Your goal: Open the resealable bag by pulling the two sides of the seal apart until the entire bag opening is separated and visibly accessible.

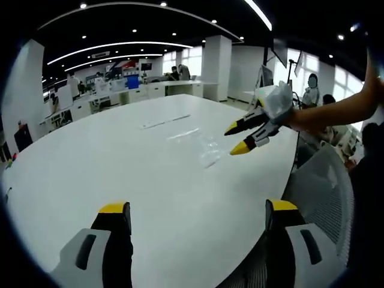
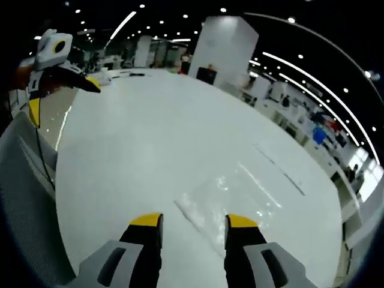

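I take the clear resealable bag (image 2: 231,201) as my landmark: it lies flat on the big white oval table (image 2: 150,138), and nothing is touching it. In the right gripper view the bag's near corner sits just beyond my right gripper (image 2: 193,223), in line with the gap between its two yellow-tipped jaws. Those jaws stand apart with bare table between them and nothing held.

In the left gripper view the same bag (image 1: 201,144) shows as a faint glossy patch farther out on the table (image 1: 120,168), well ahead of my left gripper (image 1: 198,210). The left jaws are spread wide and hold nothing. The right gripper (image 1: 240,137) comes in from the right side of this view, hovering just beside the bag with its jaws apart, carried on a person's bare forearm (image 1: 336,111).

Beyond the bag, farther across the table, I see a thin straight line (image 2: 279,167) on the surface; I cannot tell whether it is a seam or a strip. A grey mesh chair back (image 1: 327,192) stands at the table edge on the near side of the bag. The left gripper (image 2: 63,87) shows in the right gripper view, well away from the bag near the table's far-left edge, jaws spread
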{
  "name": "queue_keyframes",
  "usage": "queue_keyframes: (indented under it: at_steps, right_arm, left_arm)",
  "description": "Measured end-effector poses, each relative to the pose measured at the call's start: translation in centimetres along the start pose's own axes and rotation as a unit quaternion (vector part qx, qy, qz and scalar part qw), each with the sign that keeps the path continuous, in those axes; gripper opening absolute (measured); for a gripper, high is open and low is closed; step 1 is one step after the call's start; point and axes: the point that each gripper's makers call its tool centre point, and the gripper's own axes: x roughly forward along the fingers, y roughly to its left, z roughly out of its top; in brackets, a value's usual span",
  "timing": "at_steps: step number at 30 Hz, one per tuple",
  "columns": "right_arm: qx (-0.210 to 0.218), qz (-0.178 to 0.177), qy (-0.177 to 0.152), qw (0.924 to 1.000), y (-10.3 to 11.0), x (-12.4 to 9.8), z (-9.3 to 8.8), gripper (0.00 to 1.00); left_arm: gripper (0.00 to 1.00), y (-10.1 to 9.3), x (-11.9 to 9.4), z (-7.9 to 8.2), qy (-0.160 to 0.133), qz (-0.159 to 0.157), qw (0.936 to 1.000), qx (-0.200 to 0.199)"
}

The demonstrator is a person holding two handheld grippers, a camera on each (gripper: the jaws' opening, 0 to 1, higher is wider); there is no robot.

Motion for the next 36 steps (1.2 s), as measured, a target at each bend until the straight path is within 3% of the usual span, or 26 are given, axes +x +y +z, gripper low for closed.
queue_keyframes:
  at_steps: [15,19,24,36]
  right_arm:
    - [-0.023,0.026,0.027,0.999,-0.7,3.3,-0.7,0.33]
    - [-0.02,0.047,0.039,0.9979,-0.1,4.0,-1.3,0.29]
    - [-0.04,0.064,0.044,0.9962,0.3,4.6,-1.6,0.16]
    - [-0.066,0.081,0.061,0.9926,0.8,5.5,-2.4,0.1]
  left_arm:
    - [0.89,-0.1,0.6,-0.6,0.016,-0.007,0.9998,0.003]
    - [0.89,-0.1,0.7,-0.5,0.016,-0.007,0.9998,0.002]
    - [0.89,0.1,0.8,-0.3,0.011,-0.004,0.9999,-0.005]
    - [0.88,0.5,0.8,-0.8,0.01,0.01,0.9997,-0.019]
